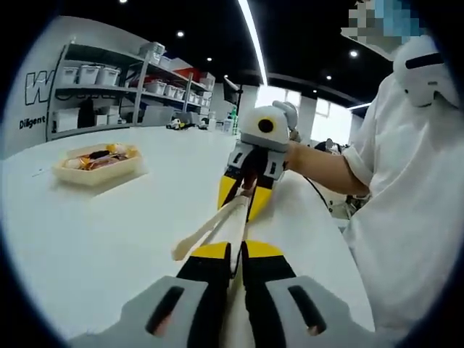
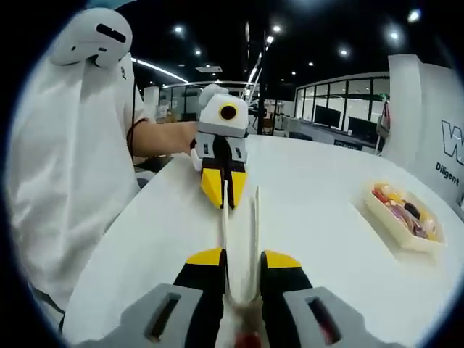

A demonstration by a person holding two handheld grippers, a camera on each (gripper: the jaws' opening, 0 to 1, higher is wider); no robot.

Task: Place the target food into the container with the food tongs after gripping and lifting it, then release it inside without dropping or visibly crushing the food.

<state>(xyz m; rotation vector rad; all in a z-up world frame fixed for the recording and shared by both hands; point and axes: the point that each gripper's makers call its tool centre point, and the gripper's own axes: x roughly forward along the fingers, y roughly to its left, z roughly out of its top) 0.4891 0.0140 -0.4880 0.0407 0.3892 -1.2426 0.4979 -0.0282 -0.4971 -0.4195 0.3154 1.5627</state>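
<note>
In the left gripper view, the left gripper [image 1: 237, 267] rises from six o'clock, its black-and-yellow jaws drawn close around one end of a pair of long, cream-coloured plastic food tongs [image 1: 217, 224]. The tongs run away from the jaws toward twelve o'clock, where their far part meets the right gripper [image 1: 247, 190], held in a person's hand with a white sleeve behind it. One free tong arm splays out toward nine o'clock. A shallow, pale rectangular container [image 1: 98, 164] of mixed, colourful food pieces [image 1: 101, 157] sits on the white worktop [image 1: 109, 239] at about ten o'clock, well apart from both grippers.

In the right gripper view, the right gripper [image 2: 242, 279] is seen at six o'clock, its jaws spread just enough to hold the tongs' joined end between them. The two tong arms [image 2: 252, 225] point toward twelve o'clock, slightly parted, with the left gripper [image 2: 222, 187] pinched on the left arm's tip. The container [image 2: 403, 214] lies at about three o'clock, well apart. The tongs are judged to need swinging clockwise toward it; the right gripper seems the nearer.
</note>
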